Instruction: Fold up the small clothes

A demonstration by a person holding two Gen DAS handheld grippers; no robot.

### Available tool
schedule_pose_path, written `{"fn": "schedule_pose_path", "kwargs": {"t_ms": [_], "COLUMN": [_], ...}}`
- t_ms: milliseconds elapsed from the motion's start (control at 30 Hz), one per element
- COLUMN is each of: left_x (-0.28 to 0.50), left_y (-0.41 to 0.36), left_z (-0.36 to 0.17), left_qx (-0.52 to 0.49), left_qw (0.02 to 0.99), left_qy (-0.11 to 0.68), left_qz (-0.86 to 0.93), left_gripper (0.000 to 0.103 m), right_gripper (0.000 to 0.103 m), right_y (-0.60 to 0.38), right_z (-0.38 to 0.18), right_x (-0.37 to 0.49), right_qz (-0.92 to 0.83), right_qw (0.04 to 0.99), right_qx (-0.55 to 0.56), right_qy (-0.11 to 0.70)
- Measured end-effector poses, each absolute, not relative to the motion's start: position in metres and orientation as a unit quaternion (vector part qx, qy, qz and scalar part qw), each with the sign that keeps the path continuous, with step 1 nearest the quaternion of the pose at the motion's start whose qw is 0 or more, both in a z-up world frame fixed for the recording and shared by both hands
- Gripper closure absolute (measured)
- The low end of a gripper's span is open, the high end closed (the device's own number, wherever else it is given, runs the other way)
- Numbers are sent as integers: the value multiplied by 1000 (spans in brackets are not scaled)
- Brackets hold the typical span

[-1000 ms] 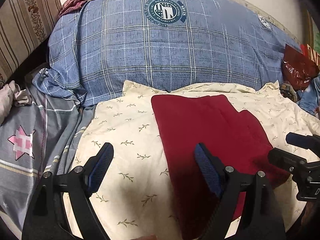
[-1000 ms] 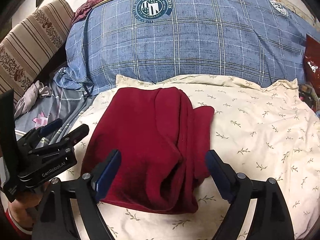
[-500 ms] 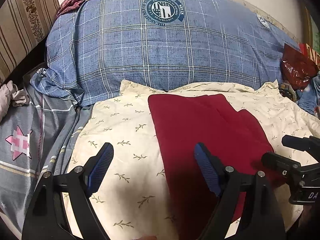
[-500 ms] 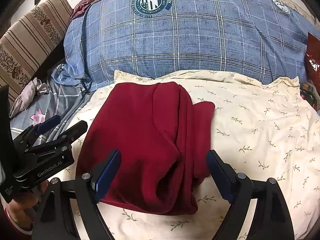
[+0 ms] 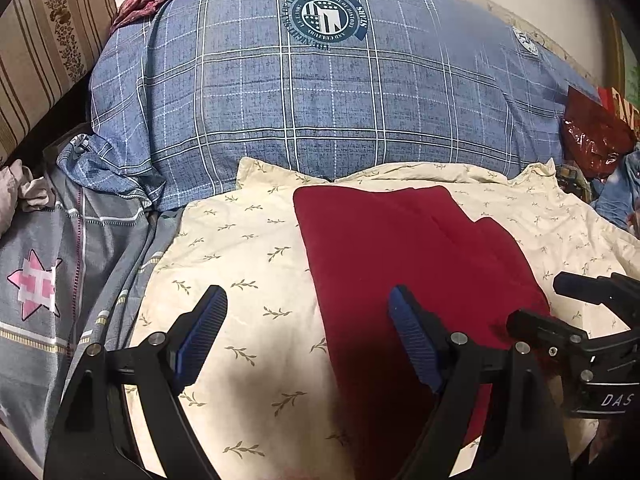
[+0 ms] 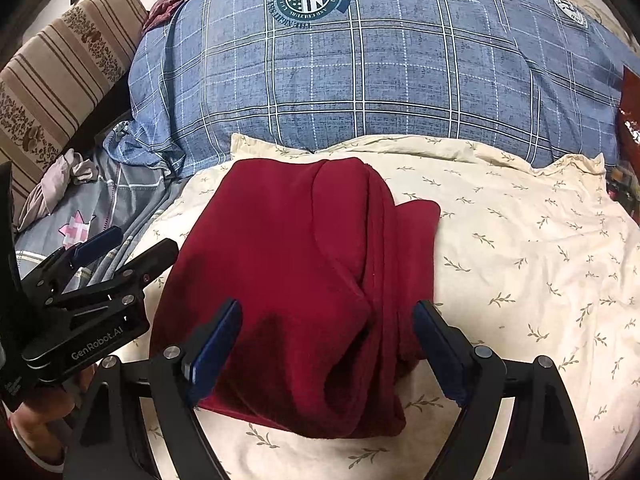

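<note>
A dark red garment [image 5: 404,264] [image 6: 296,272] lies folded lengthwise on a cream leaf-print cloth [image 5: 248,264] [image 6: 520,248]. My left gripper [image 5: 306,304] hovers open over the garment's left edge, one blue pad above the cream cloth, the other above the red fabric. My right gripper [image 6: 326,316] stands open above the garment's near end, its pads apart on either side and holding nothing. Each gripper shows at the edge of the other's view: the right one [image 5: 560,312], the left one [image 6: 120,252].
A big blue plaid pillow [image 5: 320,104] [image 6: 380,72] rises behind the cloth. Grey bedding with a pink star [image 5: 40,292] lies left, a striped cushion [image 5: 44,40] beyond it. A red shiny bag [image 5: 592,136] sits at the far right.
The right wrist view has edged closer to the garment, which now sits lower and larger in it. The left gripper holds still. Both stay open.
</note>
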State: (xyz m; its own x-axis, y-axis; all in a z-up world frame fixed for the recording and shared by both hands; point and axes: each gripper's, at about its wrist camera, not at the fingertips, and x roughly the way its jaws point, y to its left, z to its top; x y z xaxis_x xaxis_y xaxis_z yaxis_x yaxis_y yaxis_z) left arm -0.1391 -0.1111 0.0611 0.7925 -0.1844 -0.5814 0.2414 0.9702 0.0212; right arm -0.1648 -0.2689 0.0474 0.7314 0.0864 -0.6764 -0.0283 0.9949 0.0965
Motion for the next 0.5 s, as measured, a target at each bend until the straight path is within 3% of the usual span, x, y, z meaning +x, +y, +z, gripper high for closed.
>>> {"fn": "schedule_pose_path", "kwargs": {"t_ms": [500], "left_x": [-137], "left_y": [-112], "left_z": [59], "left_qx": [53], "left_qw": [945], "left_qy": [303], "left_qz": [-109], "left_gripper": [19], "right_gripper": [15], "right_y": [-269], "right_z": [41], "right_x": [-162], "right_qz": [33], "right_qw": [926], "right_qx": [44], "right_qy": [374]}}
